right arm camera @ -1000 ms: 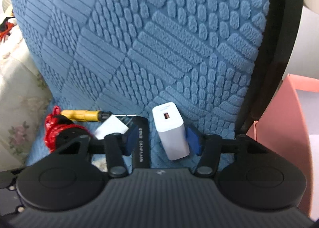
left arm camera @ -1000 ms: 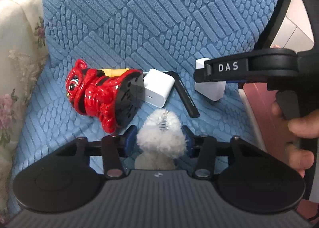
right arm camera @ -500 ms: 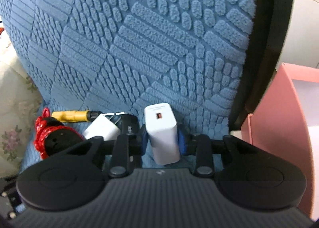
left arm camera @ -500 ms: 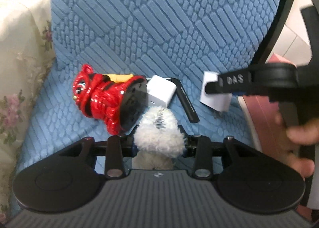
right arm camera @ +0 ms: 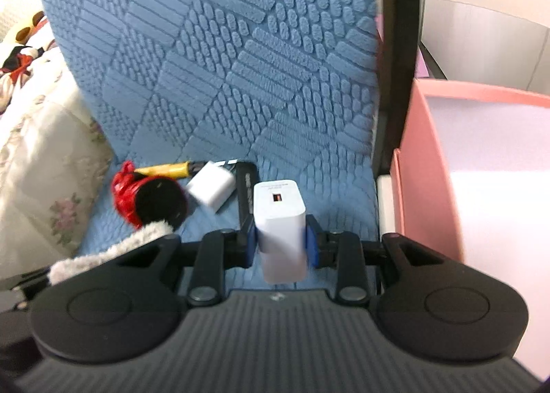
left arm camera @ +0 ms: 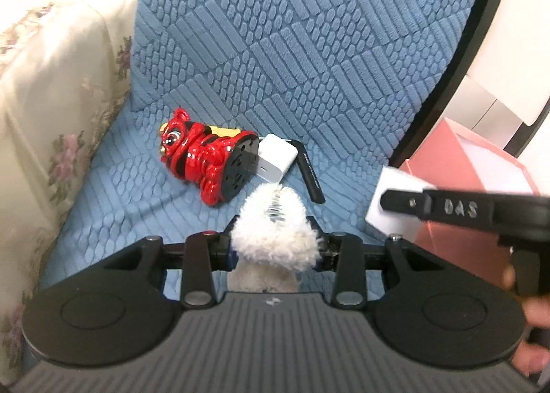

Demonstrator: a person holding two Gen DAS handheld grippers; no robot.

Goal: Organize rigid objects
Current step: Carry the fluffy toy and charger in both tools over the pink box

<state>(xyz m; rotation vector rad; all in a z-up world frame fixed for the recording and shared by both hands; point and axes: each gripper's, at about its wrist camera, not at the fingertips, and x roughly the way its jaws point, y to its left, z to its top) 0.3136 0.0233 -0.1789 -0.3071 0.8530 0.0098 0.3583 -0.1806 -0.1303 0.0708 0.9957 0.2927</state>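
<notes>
The right gripper (right arm camera: pixel 280 243) has just closed on the tall charger (right arm camera: pixel 279 221) and holds it by its flat sides, up off the blue seat (right arm camera: pixel 240 83), next to the pink box (right arm camera: pixel 426 166). It looks hard, smooth and light, so it could slip. The left gripper (left arm camera: pixel 273 250) squeezes a fluffy brush (left arm camera: pixel 275 231), soft and squashy

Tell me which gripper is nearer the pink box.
Right. The right gripper, shut on a white charger, is just beside the pink box. The left gripper, shut on a fluffy white toy, sits farther over the blue cushion.
</notes>
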